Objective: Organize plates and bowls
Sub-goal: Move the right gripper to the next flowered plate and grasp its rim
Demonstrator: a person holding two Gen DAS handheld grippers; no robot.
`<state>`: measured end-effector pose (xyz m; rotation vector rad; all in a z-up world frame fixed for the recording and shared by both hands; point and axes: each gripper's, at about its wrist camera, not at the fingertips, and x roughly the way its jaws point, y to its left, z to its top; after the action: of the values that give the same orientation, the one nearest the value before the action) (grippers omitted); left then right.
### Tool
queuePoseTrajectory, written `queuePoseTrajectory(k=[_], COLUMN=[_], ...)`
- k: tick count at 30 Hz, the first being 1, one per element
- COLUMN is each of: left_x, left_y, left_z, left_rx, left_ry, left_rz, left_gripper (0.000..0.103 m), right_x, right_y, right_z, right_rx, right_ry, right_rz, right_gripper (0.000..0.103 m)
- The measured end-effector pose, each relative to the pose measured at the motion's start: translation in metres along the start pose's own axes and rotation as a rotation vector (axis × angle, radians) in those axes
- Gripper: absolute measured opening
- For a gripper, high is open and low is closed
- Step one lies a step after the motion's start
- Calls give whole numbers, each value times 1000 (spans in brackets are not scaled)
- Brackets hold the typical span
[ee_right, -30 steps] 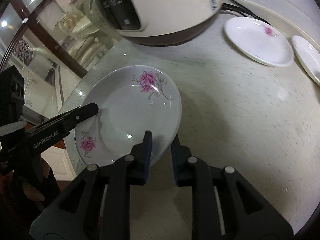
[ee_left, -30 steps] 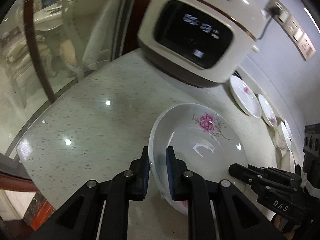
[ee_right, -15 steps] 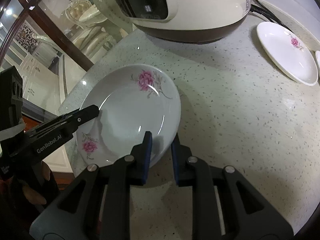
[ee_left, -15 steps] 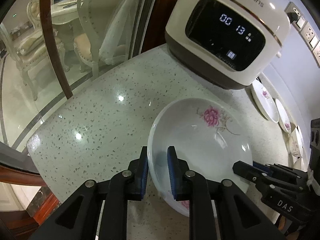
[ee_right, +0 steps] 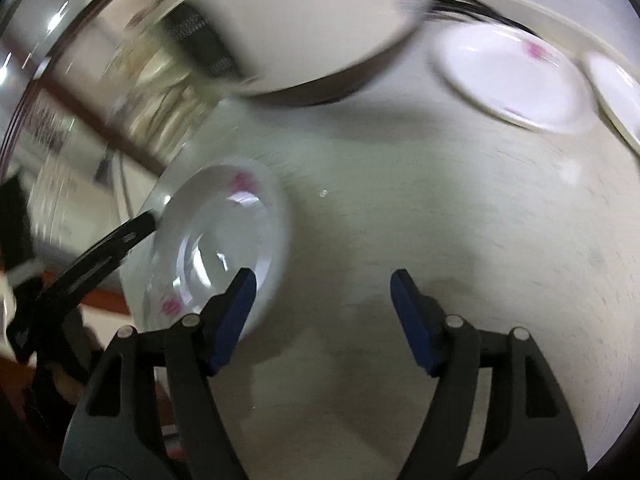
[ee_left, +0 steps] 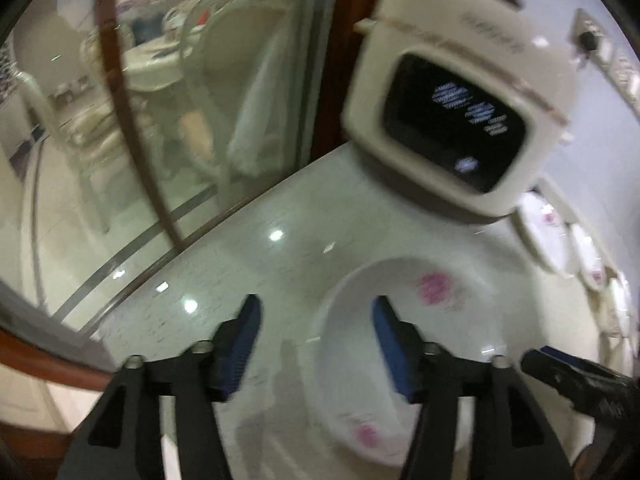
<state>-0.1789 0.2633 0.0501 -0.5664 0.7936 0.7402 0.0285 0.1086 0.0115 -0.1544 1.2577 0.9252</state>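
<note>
speckled stone table (ee_right: 460, 216) carries the flowered plate (ee_left: 420, 332), set down by its corner. left gripper (ee_left: 316, 344) and right gripper (ee_right: 320, 312) have just been opening, both released. several plates (ee_right: 516, 76) beyond the cooker (ee_left: 460, 92) look still unsorted.

The left gripper (ee_left: 316, 340) is angled steeply downward, and its jaws have just been opened wide; nothing is pressed by its blue pads (ee_left: 240, 344). The right gripper (ee_right: 322, 312) is likewise tilted down, its jaws just spread apart, with nothing gripped between its pads (ee_right: 412, 320).
</note>
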Motion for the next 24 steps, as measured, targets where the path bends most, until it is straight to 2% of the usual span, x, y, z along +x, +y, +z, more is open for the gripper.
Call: queuePoseTrajectory(k=[3, 6, 11, 16, 19, 24], left_x=[-9, -11, 7, 27, 38, 44], left_y=[-31, -69, -127, -158, -161, -162], left_z=[3, 4, -2, -11, -11, -15], left_rx=[72, 176, 289, 363, 370, 378], left_ry=[-36, -48, 37, 101, 149, 169], left_rz=[-101, -203, -322, -343, -345, -355], left_gripper=[76, 84, 84, 84, 84, 84], right_x=[-18, -28, -49, -59, -52, -35], right_y=[-36, -53, -88, -121, -130, -135], right_z=[4, 5, 3, 18, 36, 66], right_rx=[102, 141, 177, 243, 274, 304], right_ry=[-46, -73, -105, -136, -134, -143], right_rz=[-27, -50, -112, -153, -144, -135], right_gripper=[73, 73, 73, 73, 73, 72])
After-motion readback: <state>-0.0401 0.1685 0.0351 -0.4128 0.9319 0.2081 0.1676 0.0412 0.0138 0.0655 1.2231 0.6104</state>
